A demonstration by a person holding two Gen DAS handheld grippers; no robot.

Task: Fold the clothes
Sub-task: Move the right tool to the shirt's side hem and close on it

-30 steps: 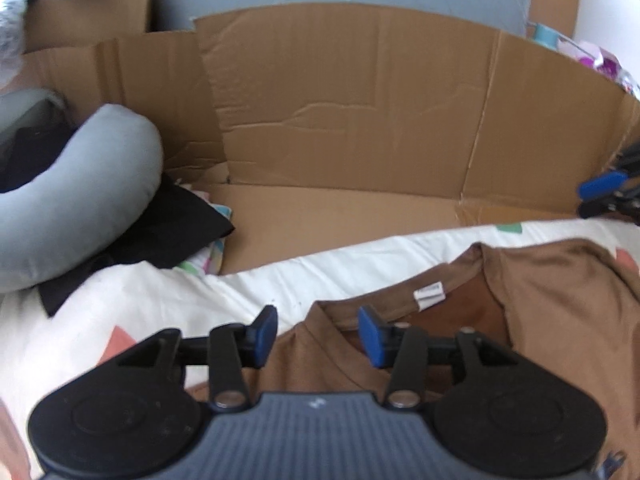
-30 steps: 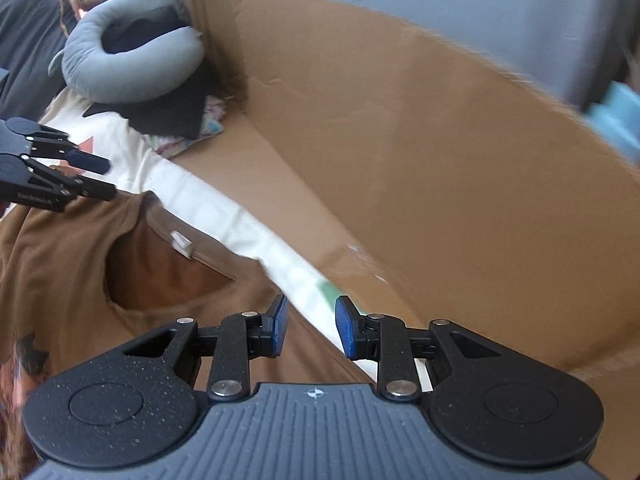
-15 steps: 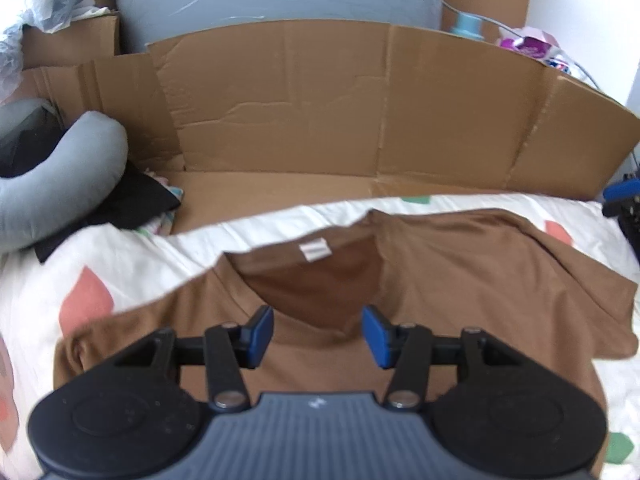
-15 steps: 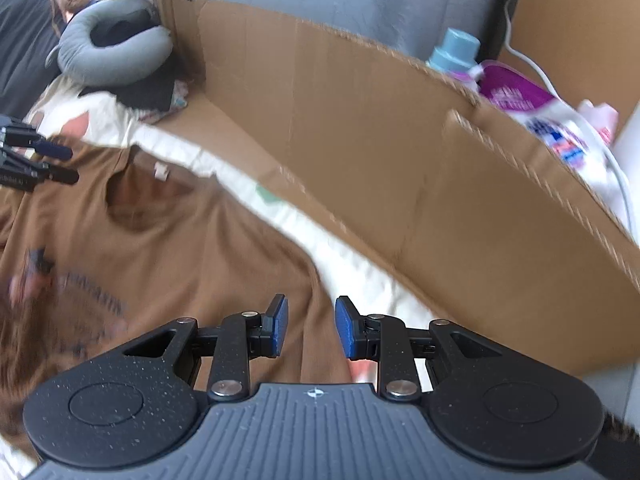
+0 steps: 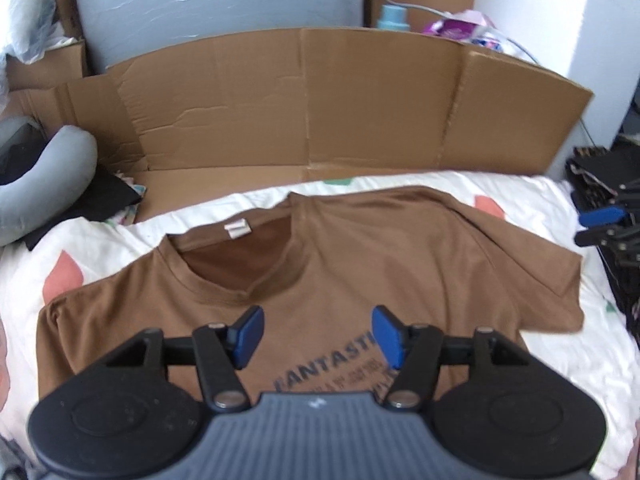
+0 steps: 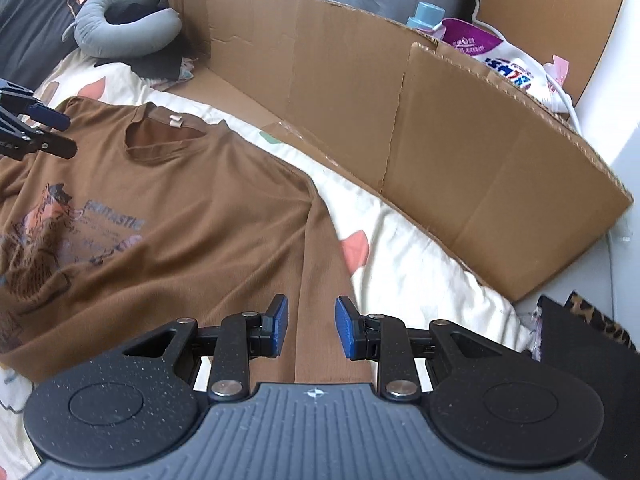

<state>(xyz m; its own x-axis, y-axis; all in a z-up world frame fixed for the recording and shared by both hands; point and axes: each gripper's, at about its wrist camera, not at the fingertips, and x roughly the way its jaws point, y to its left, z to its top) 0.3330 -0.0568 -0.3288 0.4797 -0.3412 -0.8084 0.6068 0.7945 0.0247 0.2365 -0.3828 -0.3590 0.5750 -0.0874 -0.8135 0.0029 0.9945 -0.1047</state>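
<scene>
Brown T-shirt [image 5: 360, 264] hem cut off; left gripper [image 5: 318, 336], right gripper [image 6: 310, 326] both released.

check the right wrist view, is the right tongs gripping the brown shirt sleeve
No, the right tongs are open above the brown shirt, clamping nothing.

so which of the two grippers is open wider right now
The left gripper: its blue pads stand far apart over the brown t-shirt, while the right gripper shows a narrower gap.

Your right gripper [image 6: 311, 326] hangs with jaws apart over the brown T-shirt's [image 6: 192, 216] sleeve; your left gripper [image 6: 60, 134] hovers near its collar.
</scene>
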